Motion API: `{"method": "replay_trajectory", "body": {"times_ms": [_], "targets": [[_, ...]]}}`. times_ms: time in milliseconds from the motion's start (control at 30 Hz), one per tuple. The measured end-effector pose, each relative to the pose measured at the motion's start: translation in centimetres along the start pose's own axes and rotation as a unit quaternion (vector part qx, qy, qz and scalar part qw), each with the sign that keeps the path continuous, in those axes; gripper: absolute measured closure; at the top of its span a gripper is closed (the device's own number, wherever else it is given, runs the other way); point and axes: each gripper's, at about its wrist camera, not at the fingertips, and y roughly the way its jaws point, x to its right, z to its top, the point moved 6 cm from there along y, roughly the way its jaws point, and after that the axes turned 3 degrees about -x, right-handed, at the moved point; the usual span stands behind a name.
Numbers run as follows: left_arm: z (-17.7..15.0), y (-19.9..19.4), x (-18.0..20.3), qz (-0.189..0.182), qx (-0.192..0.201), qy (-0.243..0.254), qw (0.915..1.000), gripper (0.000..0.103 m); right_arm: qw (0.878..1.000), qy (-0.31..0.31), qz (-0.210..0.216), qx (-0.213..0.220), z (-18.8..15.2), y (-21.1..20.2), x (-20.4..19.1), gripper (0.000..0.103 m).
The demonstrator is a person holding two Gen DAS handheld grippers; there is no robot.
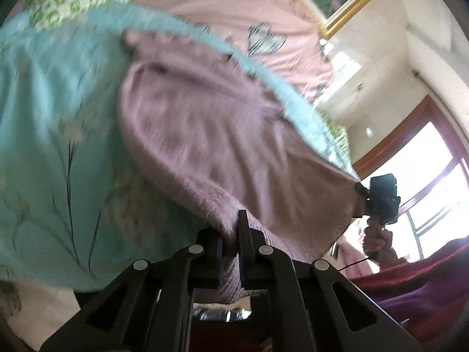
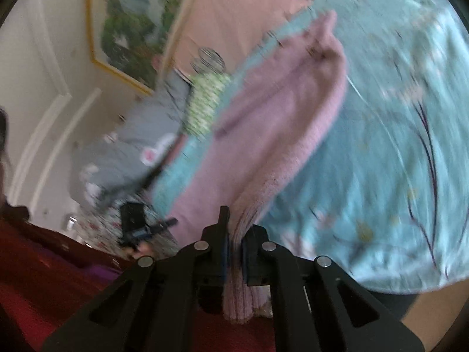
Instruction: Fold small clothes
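A mauve knitted garment [image 1: 211, 135] lies across a teal flowered bedsheet [image 1: 52, 111], with its near edge lifted. My left gripper [image 1: 231, 234] is shut on one corner of that ribbed edge, and cloth hangs down between the fingers. In the right wrist view the same mauve garment [image 2: 263, 135] stretches away over the teal sheet [image 2: 395, 146], and my right gripper [image 2: 234, 234] is shut on its other near corner. The left wrist view also catches the right gripper [image 1: 362, 189], pinching the far corner and held by a hand. Both views are blurred.
A pink quilt with striped hearts [image 1: 249, 8] covers the back of the bed. A green patterned cloth [image 1: 73, 3] and a grey printed garment [image 2: 134, 152] lie beside the sheet. A gold-framed picture [image 2: 129, 29] hangs on the wall. Dark red bedding [image 2: 44, 264] lies close by.
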Motion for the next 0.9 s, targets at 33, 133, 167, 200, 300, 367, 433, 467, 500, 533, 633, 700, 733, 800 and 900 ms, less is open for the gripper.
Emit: {"method": "replay_trajectory", "body": {"times_ms": [33, 133, 167, 200, 300, 367, 433, 467, 500, 533, 633, 700, 733, 800, 900], "targets": [[1.0, -0.4, 0.3, -0.005, 0.011, 0.005, 0.9999, 0.097, 1.000, -0.003, 0.008, 0.010, 0.7, -0.1, -0.4, 0.096], [4.5, -1.0, 1.4, -0.014, 0.044, 0.023, 0.9986, 0.097, 0.998, -0.004, 0.034, 0.053, 3.6, -0.5, -1.3, 0.096], [5.7, -1.1, 1.5, -0.015, 0.056, 0.028, 0.9980, 0.097, 0.997, -0.004, 0.038, 0.062, 4.2, -0.5, -1.4, 0.096], [6.9, -1.4, 1.3, -0.018, 0.067, 0.030, 0.9971, 0.097, 0.996, -0.004, 0.042, 0.073, 5.3, -0.6, -1.3, 0.096], [11.3, -1.7, 0.8, -0.029, 0.107, 0.032, 0.9933, 0.097, 0.994, -0.008, 0.043, 0.098, 8.9, 0.2, -1.5, 0.096], [13.9, -1.6, 0.1, -0.025, 0.126, 0.037, 0.9910, 0.098, 0.993, -0.003, 0.050, 0.108, 11.5, 1.1, -1.2, 0.096], [16.8, -1.1, -1.0, -0.014, 0.139, 0.035, 0.9895, 0.098, 0.993, -0.007, 0.046, 0.110, 14.2, 2.4, -0.7, 0.096], [18.5, -0.7, -1.8, -0.010, 0.145, 0.032, 0.9888, 0.098, 0.993, -0.008, 0.039, 0.110, 15.7, 3.3, -0.4, 0.096], [19.5, -0.3, -2.3, -0.004, 0.148, 0.030, 0.9885, 0.098, 0.993, -0.006, 0.037, 0.110, 16.8, 3.6, -0.2, 0.096], [20.9, 0.3, -3.0, 0.001, 0.151, 0.026, 0.9882, 0.098, 0.993, 0.001, 0.028, 0.110, 18.4, 4.7, 0.5, 0.096], [24.7, 2.6, -5.5, 0.020, 0.148, 0.010, 0.9887, 0.098, 0.993, 0.022, 0.007, 0.116, 22.0, 6.6, 2.5, 0.096], [26.6, 4.4, -7.3, 0.031, 0.142, 0.000, 0.9894, 0.098, 0.992, 0.033, -0.008, 0.119, 23.9, 7.9, 3.9, 0.096], [27.5, 5.4, -8.2, 0.036, 0.138, -0.004, 0.9897, 0.098, 0.992, 0.041, -0.019, 0.120, 24.9, 8.8, 4.9, 0.096], [29.3, 7.6, -9.9, 0.049, 0.128, -0.010, 0.9905, 0.098, 0.990, 0.056, -0.041, 0.121, 26.8, 10.4, 6.8, 0.096], [31.1, 10.2, -11.9, 0.065, 0.115, -0.021, 0.9910, 0.098, 0.988, 0.076, -0.070, 0.119, 28.7, 12.4, 9.4, 0.096]]}}
